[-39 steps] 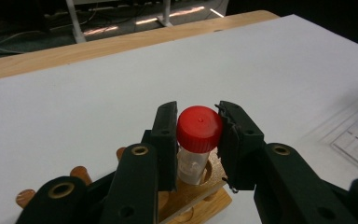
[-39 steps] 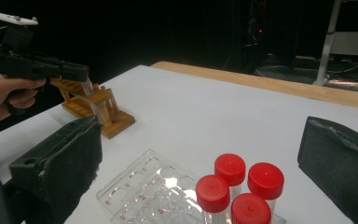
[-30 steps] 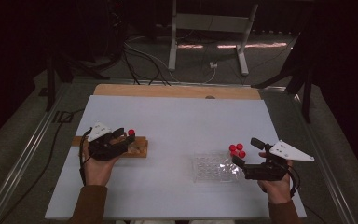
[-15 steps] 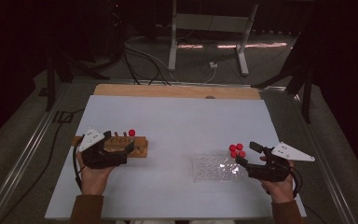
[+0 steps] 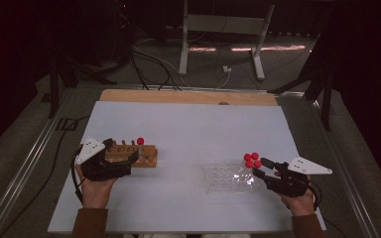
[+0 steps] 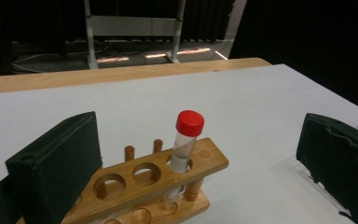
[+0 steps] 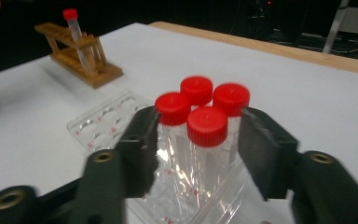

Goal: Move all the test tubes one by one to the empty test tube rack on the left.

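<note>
Here, from the high view: the wooden rack (image 5: pixel 131 154) sits near the worktop's (image 5: pixel 188 129) left edge with one red-capped tube (image 5: pixel 140 142) upright at its right end, probably so it's steady for loading; the left gripper (image 5: pixel 121 159) lies just in front of the rack, jaws wide, nothing in them; left hand (image 5: pixel 95 191) low, forearm in from the bottom edge. The clear tray (image 5: pixel 223 178) lies toward the front-right corner w/ four capped tubes (image 5: pixel 252 159) clustered at its right end, handy for the right gripper (image 5: pixel 258 171), which reaches in from the right, hand level and close to the surface.

Left gripper view: jaws stand far apart either side of the rack; the tube stands in the end hole, free of both pads, so it looks released; two holes beside it are empty.

Right gripper view: jaws have just been closing round the tube cluster; they flank the near tubes at about cap height; a gap shows each side, so no grip yet, I'd judge; which tube it's after, can't tell; rack far off by the worktop's far-left part.
</note>
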`<state>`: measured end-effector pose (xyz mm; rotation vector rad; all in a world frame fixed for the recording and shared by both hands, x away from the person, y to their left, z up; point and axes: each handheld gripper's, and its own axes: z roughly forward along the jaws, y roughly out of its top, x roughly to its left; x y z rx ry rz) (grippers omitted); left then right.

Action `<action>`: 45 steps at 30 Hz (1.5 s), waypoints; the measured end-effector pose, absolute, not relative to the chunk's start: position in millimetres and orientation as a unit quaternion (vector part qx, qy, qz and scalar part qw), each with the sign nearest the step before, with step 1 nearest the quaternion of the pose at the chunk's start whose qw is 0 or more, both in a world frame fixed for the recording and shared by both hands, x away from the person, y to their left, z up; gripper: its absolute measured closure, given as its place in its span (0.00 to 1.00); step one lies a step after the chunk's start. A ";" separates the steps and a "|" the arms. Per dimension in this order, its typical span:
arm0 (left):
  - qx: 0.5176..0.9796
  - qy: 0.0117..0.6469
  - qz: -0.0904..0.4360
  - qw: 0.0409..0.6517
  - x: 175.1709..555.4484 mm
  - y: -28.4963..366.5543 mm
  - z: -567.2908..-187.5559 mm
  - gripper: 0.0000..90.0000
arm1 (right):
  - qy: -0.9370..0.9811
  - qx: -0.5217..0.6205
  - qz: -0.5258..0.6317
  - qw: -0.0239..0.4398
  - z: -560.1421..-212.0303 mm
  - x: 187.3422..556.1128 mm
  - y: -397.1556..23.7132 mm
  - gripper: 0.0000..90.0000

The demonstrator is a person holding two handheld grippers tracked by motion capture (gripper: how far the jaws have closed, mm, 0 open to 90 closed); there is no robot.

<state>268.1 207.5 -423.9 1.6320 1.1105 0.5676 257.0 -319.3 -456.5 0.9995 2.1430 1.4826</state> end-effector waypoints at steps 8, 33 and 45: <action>0.680 0.463 0.239 0.516 267.2 208.1 -423.5 0.01 | 0.772 0.350 0.500 0.175 -469.1 261.4 -316.5 0.74; 0.682 0.465 0.237 0.512 267.1 208.0 -424.7 0.01 | 0.778 0.344 0.482 0.211 -459.8 258.5 -309.0 0.83; 0.680 0.466 0.238 0.513 266.2 208.7 -423.1 0.01 | 0.771 0.336 0.491 0.225 -443.1 254.0 -309.8 0.83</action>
